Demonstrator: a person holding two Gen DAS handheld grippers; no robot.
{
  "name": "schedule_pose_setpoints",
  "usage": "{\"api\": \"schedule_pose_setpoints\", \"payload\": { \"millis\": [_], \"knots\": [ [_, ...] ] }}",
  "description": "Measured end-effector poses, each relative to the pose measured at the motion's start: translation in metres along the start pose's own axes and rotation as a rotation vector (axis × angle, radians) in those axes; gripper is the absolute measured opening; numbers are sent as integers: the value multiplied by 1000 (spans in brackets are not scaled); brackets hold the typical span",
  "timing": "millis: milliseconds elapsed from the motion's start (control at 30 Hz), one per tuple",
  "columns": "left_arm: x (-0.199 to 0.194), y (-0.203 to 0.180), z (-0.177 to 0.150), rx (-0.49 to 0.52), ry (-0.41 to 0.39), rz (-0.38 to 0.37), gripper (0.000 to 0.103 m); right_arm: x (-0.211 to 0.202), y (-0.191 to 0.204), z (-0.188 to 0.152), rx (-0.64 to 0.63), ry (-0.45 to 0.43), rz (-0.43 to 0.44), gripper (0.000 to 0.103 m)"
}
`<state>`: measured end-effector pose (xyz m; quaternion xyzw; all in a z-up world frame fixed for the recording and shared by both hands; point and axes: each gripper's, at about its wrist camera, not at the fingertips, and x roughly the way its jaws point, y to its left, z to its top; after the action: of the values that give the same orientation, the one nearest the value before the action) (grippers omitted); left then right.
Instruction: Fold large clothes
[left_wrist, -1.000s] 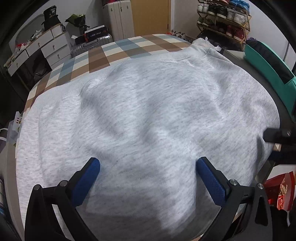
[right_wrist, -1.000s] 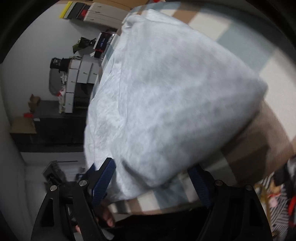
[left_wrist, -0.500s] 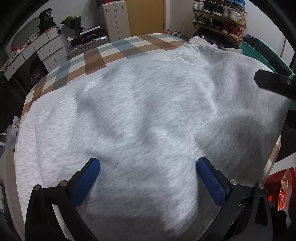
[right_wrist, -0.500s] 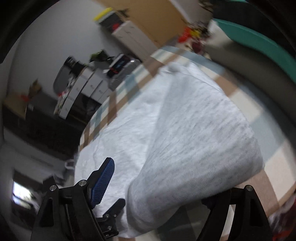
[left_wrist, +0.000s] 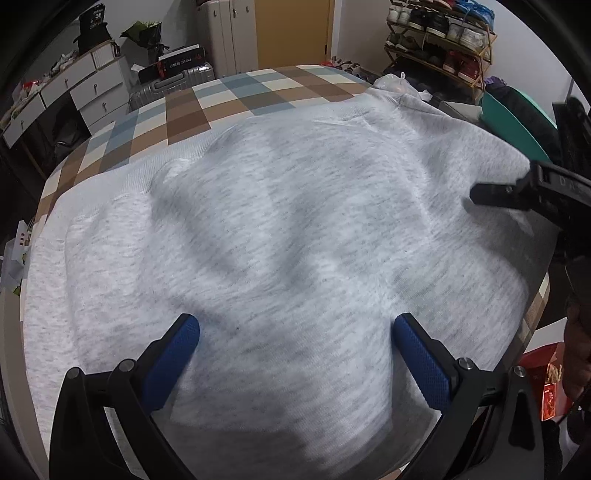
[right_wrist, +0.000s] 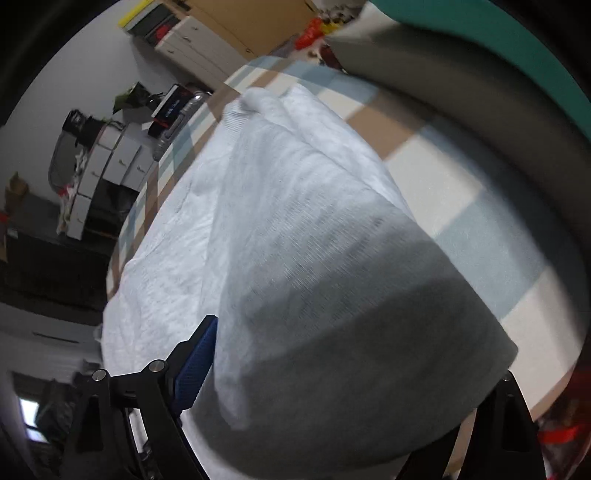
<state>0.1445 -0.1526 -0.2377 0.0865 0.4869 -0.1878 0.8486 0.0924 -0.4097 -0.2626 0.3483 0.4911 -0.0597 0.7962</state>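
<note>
Right gripper (right_wrist: 332, 369) swung inward over grey sweatshirt (left_wrist: 288, 236), jaws opening w/ cloth between; left gripper (left_wrist: 295, 332) jaws wide.

A lived-in home room — shoe rack (left_wrist: 439, 35), white drawers (left_wrist: 74, 88), suitcase (left_wrist: 168, 83).

The grey sweatshirt (left_wrist: 280, 236) is covering most of the checkered bed (left_wrist: 192, 110), leaving only a bare strip along the far edge lying open. A suitcase (left_wrist: 173, 79) and a white drawer unit (left_wrist: 70, 88) are crowding the far left side, a shoe rack (left_wrist: 439, 33) and a teal cushion (left_wrist: 517, 125) are hemming in the right. A thick fold of sweatshirt is bulging between the opening jaws of the right gripper (right_wrist: 332, 373), blocking its way forward.
</note>
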Motion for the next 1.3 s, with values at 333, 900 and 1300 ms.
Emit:
{"api": "schedule_pose_setpoints", "payload": {
  "millis": [333,900,1300],
  "knots": [
    [3,-6,3,34,17,12,102,-57,83,-36,-451,-361,145,32],
    [-9,26,16,-67,-18,-64,102,-9,40,3,-265,-287,-19,25],
    [32,-32,40,-14,65,-89,101,-56,74,-11,-612,-473,-46,20]
  ]
}}
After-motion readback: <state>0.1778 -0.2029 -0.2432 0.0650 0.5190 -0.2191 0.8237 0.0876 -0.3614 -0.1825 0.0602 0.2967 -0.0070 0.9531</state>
